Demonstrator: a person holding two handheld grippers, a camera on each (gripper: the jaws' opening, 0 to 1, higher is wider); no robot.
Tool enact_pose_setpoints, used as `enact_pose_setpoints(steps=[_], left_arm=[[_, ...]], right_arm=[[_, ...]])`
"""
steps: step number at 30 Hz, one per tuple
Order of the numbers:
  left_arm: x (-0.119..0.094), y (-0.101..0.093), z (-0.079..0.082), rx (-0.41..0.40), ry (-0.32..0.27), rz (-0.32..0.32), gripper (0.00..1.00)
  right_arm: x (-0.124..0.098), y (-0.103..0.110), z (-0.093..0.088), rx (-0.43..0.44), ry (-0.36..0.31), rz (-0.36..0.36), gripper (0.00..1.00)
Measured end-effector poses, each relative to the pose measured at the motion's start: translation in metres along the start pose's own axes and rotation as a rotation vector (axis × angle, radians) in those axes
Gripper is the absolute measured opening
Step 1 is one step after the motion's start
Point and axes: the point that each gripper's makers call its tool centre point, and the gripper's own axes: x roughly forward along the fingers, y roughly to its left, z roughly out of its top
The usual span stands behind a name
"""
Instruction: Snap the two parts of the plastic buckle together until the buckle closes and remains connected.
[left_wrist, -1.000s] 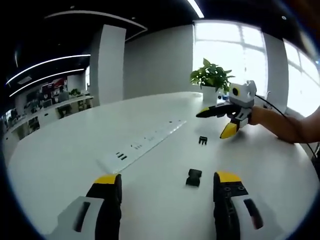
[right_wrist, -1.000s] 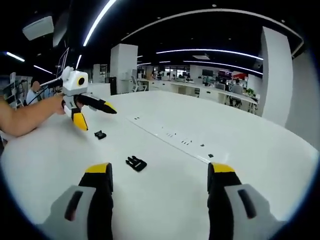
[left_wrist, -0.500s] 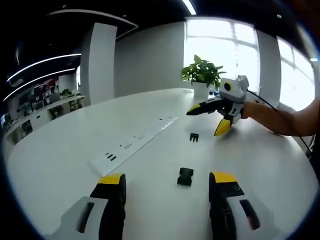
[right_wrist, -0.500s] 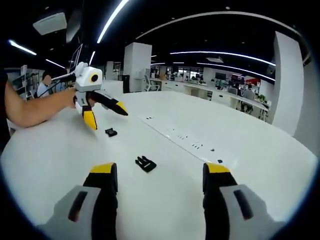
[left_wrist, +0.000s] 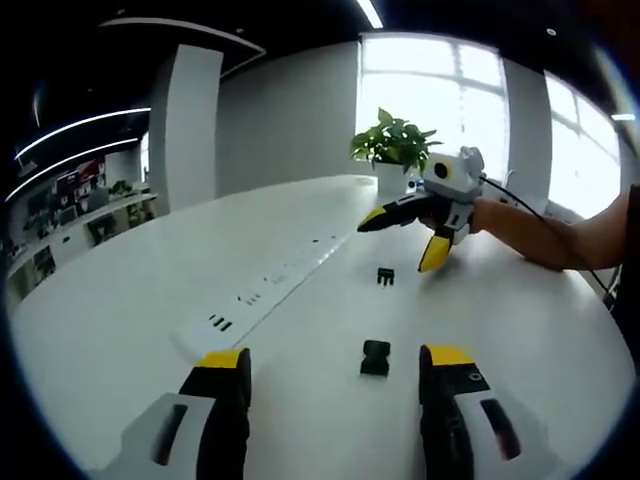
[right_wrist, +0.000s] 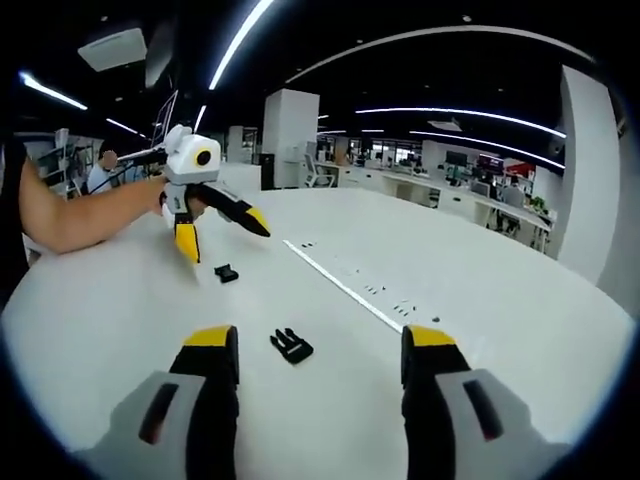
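Buckle halves apart, nothing joined

Socket half (left_wrist: 375, 357) lies on the white surface (left_wrist: 130, 300) before the released left tool (left_wrist: 338, 368); pronged half (right_wrist: 291, 346) lies before the released right tool (right_wrist: 320, 345). Gripping, aligning and snapping remain.

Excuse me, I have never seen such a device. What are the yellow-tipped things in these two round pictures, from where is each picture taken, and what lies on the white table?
A person holds one two-jaw gripper in each hand, and each gripper carries a camera. In the left gripper view, the left gripper rises from the bottom with jaws open, and the right gripper shows across the table. In the right gripper view, the right gripper is in front and the left gripper is farther off. Both are open and hold nothing. On the white table lie two separate black buckle parts: the socket part and the pronged part. A potted plant stands behind.
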Motion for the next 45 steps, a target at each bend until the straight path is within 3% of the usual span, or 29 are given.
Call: enact_pose_setpoints(steps=[5,18,27,33,39,45], left_arm=[[-0.002,-0.003,-0.004,0.030,0.012,-0.015,0.69],[0.005,-0.005,-0.008,0.052,0.040,-0.032,0.68],[0.014,-0.007,-0.009,0.061,0.059,-0.039,0.65],[0.013,-0.005,-0.008,0.067,0.055,-0.040,0.59],[0.011,-0.004,0.003,0.063,0.017,-0.048,0.58],[0.019,-0.016,0.003,0.082,0.026,-0.109,0.51]], right_arm=[[0.005,0.009,0.001,-0.014,0.002,0.051,0.64],[0.001,0.002,0.006,0.017,-0.035,0.097,0.57],[-0.006,-0.003,-0.005,-0.001,-0.011,0.137,0.57],[0.000,-0.008,0.001,-0.005,-0.033,0.134,0.54],[0.007,-0.003,0.013,-0.083,-0.050,0.159,0.53],[0.006,0.007,0.008,-0.072,-0.037,0.210,0.49]])
